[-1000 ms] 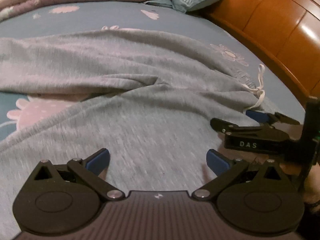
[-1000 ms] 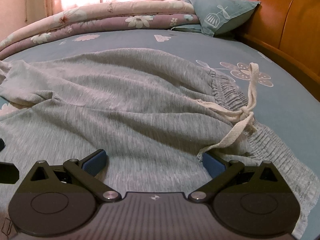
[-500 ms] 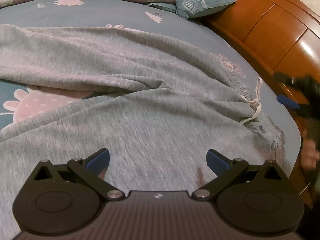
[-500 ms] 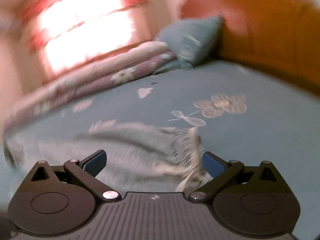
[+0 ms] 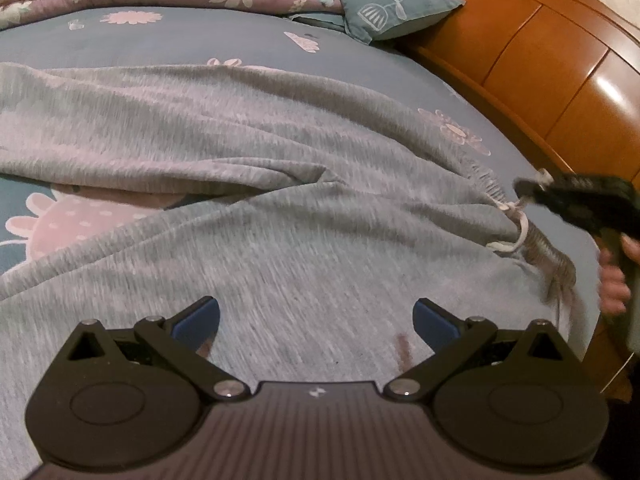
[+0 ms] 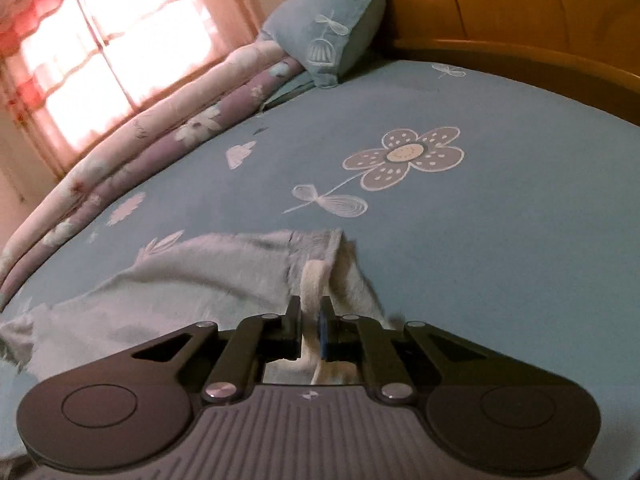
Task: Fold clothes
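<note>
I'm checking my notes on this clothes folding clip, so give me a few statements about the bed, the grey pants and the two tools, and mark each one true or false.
1. The right tool is shut on the drawstring of the grey pants. True.
2. The left tool grips a pant leg. False: its jaws stand wide open over the pants, holding nothing.
3. The pillow lies by the wooden headboard. True.
4. The pants are folded into a neat stack. False: they lie spread out and creased on the blue sheet.
5. The sheet is plain. False: it has printed flowers.
</note>
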### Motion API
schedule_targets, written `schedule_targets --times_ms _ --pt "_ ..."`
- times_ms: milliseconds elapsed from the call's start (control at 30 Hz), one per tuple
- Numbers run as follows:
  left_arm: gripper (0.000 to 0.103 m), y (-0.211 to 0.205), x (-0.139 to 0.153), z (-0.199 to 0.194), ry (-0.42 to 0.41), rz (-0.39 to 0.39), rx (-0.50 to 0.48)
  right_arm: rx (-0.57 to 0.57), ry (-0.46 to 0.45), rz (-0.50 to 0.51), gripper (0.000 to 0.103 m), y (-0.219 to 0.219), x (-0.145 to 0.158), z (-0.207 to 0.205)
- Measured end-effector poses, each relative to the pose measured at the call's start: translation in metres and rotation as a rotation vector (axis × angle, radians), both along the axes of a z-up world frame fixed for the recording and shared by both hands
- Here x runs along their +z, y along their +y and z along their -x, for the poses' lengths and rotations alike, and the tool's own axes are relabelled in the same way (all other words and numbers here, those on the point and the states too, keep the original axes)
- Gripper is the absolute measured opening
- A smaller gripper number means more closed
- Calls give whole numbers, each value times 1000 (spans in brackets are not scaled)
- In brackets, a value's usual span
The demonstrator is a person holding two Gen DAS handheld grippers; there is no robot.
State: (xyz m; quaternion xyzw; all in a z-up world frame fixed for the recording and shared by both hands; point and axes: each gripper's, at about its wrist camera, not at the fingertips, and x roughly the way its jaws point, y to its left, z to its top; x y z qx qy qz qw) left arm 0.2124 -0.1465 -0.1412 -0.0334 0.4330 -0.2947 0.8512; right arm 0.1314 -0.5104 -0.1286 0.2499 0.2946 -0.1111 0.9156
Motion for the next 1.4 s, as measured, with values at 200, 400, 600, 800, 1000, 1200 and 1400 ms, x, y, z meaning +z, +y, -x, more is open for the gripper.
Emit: schedule_targets --times_ms 200,400,600,800,1000,1200,1400 --pt "102 -2 0 1 -9 -14 -1 55 150 7 23 31 -15 36" --pt "102 1 -1 -1 1 2 -3 55 24 50 45 36 23 59" --pt "102 0 -1 1 -5 -8 -7 36 -6 49 44 8 35 17" --pt "102 1 -1 0 -1 2 -5 103 110 -40 43 2 13 -7" --pt "102 1 -1 -1 2 5 -8 169 13 128 44 -17 73 -59" --pt "102 1 0 -2 0 0 -18 402 146 307 45 -23 58 -136" --pt "102 2 0 -5 2 2 -20 599 246 402 56 -10 17 -175"
